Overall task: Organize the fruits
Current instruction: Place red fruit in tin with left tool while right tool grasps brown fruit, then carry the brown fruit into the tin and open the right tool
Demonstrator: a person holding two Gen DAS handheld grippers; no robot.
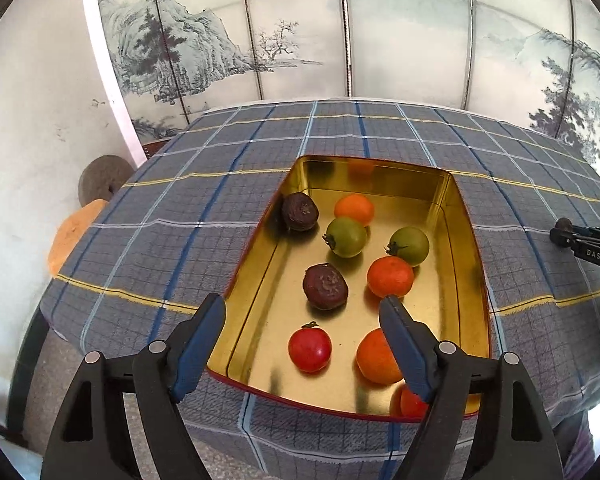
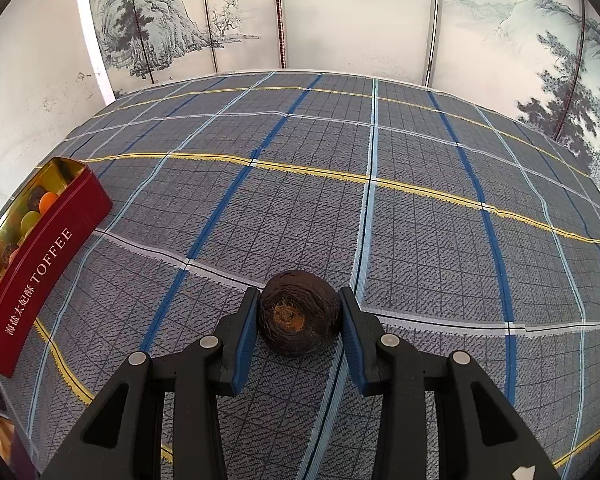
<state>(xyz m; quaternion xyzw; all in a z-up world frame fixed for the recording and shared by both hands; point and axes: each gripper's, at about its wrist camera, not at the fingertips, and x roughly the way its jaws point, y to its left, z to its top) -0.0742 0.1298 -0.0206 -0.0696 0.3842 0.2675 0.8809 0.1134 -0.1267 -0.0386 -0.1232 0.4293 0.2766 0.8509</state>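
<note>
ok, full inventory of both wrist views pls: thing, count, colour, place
tin: 1, gold inside, red outside with TOFFEE lettering, on the tablecloth
orange fruits: 3 in full view, orange, inside the tin; a fourth orange-red one partly hidden at the tin's near corner
green fruits: 2, green, middle of the tin
red fruit: 1, red, near end of the tin
dark fruits: 2, dark purple-brown, in the tin
dark fruit: 1, brown-black, outside the tin, over the cloth
tablecloth: 1, grey-blue plaid with yellow lines, covers the table
painted screen: 1, white with ink landscape, behind the table
left tongs: black with blue pads, open above the tin
right tongs: black with blue pads, shut on the dark fruit
</note>
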